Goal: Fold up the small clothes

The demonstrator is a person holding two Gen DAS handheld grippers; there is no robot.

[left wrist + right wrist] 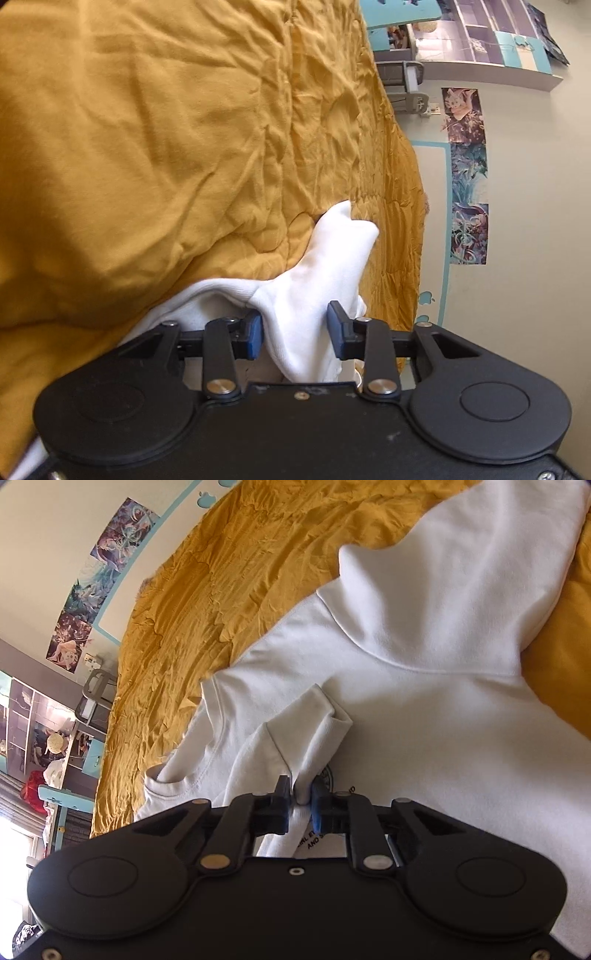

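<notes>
Wrinkled mustard bedspread (147, 129); posters (103, 576) on wall; shelving (491, 40).

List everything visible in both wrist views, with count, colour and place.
hoodie: one, white, spread on the bedspread.
sleeve: one, white, folded onto the hoodie's body, pinched by the right gripper.
bedspread: one, mustard yellow, wrinkled, under the hoodie.
posters: a strip, blue-purple, on the cream wall.
shelves: teal and grey, by the wall.
left gripper: black, blue fingers apart, white fabric between.
right gripper: black, shut on sleeve.
</notes>
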